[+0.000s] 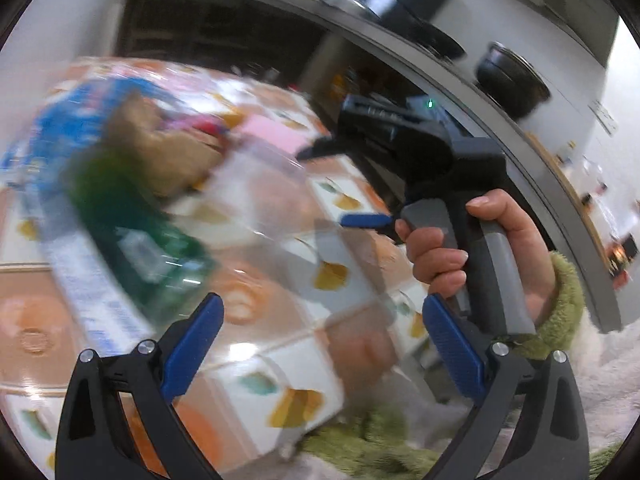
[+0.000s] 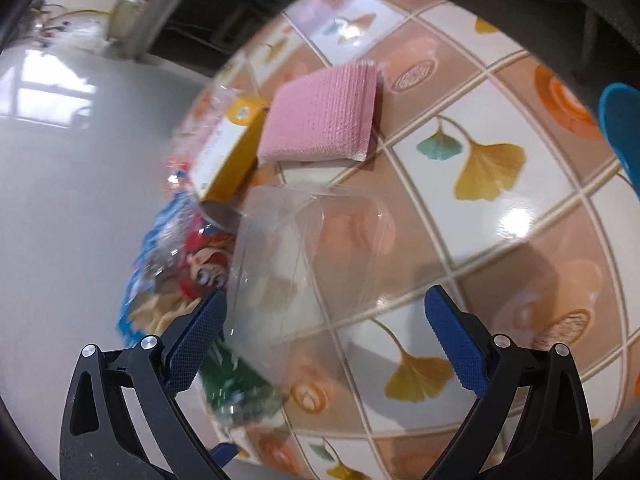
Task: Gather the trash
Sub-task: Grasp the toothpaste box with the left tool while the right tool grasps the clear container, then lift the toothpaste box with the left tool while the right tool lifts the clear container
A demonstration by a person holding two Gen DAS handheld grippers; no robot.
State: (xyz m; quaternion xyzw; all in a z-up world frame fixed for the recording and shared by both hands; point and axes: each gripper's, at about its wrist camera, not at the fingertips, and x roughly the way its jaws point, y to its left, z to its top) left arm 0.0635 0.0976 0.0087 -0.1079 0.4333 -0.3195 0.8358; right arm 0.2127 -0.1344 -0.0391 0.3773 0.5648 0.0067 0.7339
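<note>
Trash lies on a leaf-patterned table [image 2: 480, 208]: a clear plastic tray [image 2: 312, 256], a pink pack [image 2: 320, 116], a yellow box [image 2: 228, 152], a blue printed wrapper [image 2: 176, 264] and a green wrapper [image 2: 236, 388]. My right gripper [image 2: 326, 332] is open, its jaws wide around the near end of the clear tray. My left gripper [image 1: 322, 332] is open and empty above the table. In the blurred left wrist view the green wrapper [image 1: 132, 216], the blue wrapper [image 1: 80, 120] and the pink pack [image 1: 276, 128] show, and the right gripper [image 1: 344, 184] is held in a hand above them.
A blue dish edge [image 2: 620, 128] sits at the table's right. A grey floor [image 2: 60, 200] lies past the table's left edge. A dark counter [image 1: 400, 36] with a black pot [image 1: 512, 76] stands behind. A green fuzzy fabric [image 1: 360, 448] lies below the table edge.
</note>
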